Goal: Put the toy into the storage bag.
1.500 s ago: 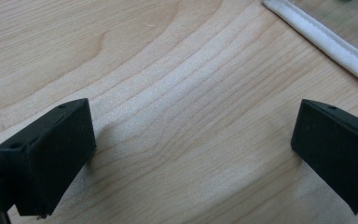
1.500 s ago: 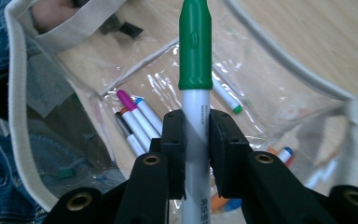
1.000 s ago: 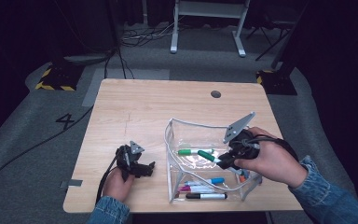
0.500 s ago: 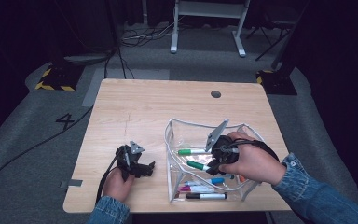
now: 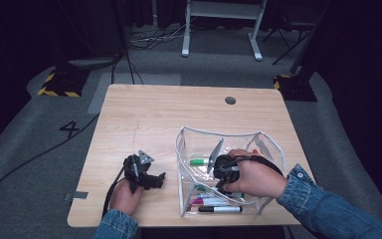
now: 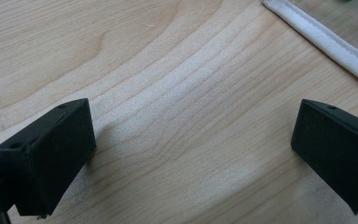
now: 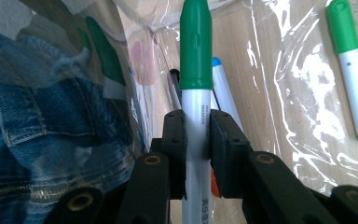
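Evidently the packing is well under way; the right gripper (image 7: 196, 135), jaws clamped on a green-capped marker (image 7: 196, 70), is inside the clear pouch (image 5: 179, 149) at about four o'clock on the table (image 5: 144, 114); several markers lie in the pouch already, another green one (image 5: 198, 162) at the gripper's nine o'clock; this one is not yet let go; the left gripper (image 5: 146, 178), jaws wide and empty, rests at seven o'clock.
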